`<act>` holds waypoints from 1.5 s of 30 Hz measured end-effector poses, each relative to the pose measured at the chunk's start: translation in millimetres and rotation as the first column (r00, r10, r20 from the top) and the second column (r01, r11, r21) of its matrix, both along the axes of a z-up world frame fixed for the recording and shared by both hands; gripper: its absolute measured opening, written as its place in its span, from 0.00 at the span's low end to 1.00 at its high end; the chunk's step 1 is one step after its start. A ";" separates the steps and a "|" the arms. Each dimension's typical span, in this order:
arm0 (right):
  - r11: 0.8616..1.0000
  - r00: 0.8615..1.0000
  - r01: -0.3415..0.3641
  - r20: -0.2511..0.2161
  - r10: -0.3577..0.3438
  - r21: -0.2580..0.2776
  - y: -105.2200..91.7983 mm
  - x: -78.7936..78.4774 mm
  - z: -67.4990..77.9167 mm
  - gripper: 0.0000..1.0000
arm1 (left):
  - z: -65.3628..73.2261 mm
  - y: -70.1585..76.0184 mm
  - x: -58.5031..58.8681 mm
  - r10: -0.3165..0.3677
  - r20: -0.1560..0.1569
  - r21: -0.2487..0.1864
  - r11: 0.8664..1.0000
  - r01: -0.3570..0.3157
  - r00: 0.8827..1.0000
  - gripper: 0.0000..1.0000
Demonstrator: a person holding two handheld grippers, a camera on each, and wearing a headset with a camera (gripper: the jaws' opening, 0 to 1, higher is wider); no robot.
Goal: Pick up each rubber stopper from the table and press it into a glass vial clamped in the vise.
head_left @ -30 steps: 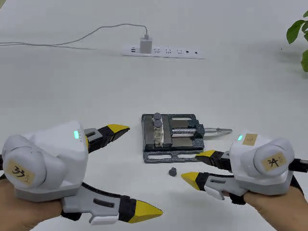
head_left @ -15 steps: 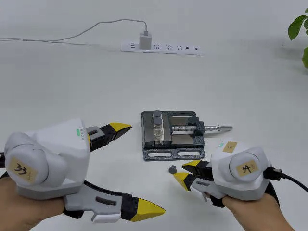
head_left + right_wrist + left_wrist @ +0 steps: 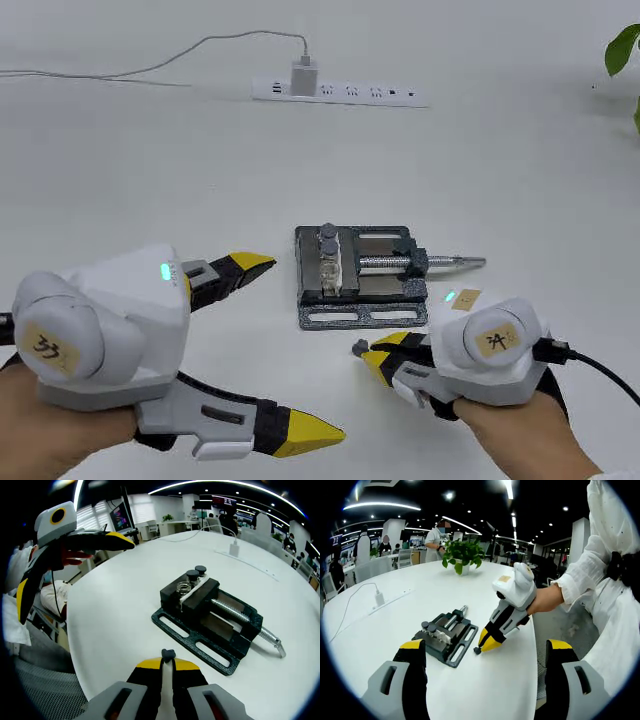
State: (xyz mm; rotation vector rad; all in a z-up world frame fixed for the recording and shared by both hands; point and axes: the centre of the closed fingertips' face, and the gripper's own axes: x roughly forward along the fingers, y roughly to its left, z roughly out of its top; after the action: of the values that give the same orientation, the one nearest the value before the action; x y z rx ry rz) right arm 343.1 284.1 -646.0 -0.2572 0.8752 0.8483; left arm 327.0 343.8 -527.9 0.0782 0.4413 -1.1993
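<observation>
The right gripper [image 3: 168, 662] sat low over the white table [image 3: 150, 170], just in front of the near edge of the vise [image 3: 210, 612], and its yellow-tipped jaws were drawn together on a small dark rubber stopper [image 3: 168, 653] pinched right at the tips. From where I stood I could not tell whether the stopper was touching the table or just off it. The dark metal vise lay flat on the table with its screw handle pointing away to the right, and a row of three glass vials [image 3: 328, 258] stood upright, clamped in it. Two of them already carried dark stoppers, while the third vial [image 3: 184, 587], at the end of the row nearer the right gripper, showed an open mouth. The left gripper [image 3: 290, 350] was held off to the left, well apart from the vise, with its jaws spread wide and nothing between them. Farther back on the table lay a white power strip [image 3: 340, 92] with a charger [image 3: 303, 75] plugged into it and a cable [image 3: 130, 73] trailing off to the left. A potted plant [image 3: 462, 555] stood at the far end of the table.
</observation>
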 end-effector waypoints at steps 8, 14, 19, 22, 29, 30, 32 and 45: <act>1.000 1.000 -0.023 0.001 0.023 -0.007 0.2 -0.7 -1.1 0.00 | -1.1 -0.5 1.1 0.001 -0.004 -0.001 1.000 -0.001 1.000 0.99; 0.997 0.997 -0.070 0.016 0.070 -0.021 -0.1 -0.6 -1.4 0.00 | -2.3 -1.0 1.3 -0.001 -0.003 0.001 1.000 0.001 1.000 0.99; 0.993 0.993 -0.113 0.020 0.113 -0.023 1.4 -1.2 -0.8 0.00 | -2.6 -0.8 1.5 0.000 -0.003 0.000 1.000 0.000 1.000 0.99; 0.991 0.991 -0.133 0.020 0.133 -0.021 1.0 -1.2 0.2 0.00 | -2.8 -0.9 1.1 -0.003 -0.004 0.002 1.000 0.003 1.000 0.99; 0.975 0.975 -0.221 0.032 0.221 0.004 0.8 -2.0 12.6 0.00 | -1.5 -1.3 0.7 -0.013 0.000 0.002 1.000 0.013 1.000 0.99; 0.971 0.970 -0.240 0.035 0.239 0.008 0.7 -2.6 16.1 0.00 | -1.2 -1.4 0.3 -0.017 0.001 0.003 1.000 0.017 1.000 0.99; 0.947 0.947 -0.319 0.063 0.316 0.048 4.8 -5.9 29.4 0.00 | -0.5 -1.7 -2.0 -0.030 -0.007 0.005 1.000 0.030 1.000 0.98; 0.760 0.784 -0.615 0.058 0.619 0.210 -10.0 -35.9 121.9 0.00 | 42.1 -12.5 -20.7 -0.180 0.048 -0.021 0.983 0.181 0.982 0.87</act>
State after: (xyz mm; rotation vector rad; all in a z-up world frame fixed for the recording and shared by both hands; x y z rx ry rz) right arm 307.2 274.1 -524.1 -0.3559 0.7009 1.5624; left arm 306.3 331.4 -485.9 0.1267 0.3844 -1.3787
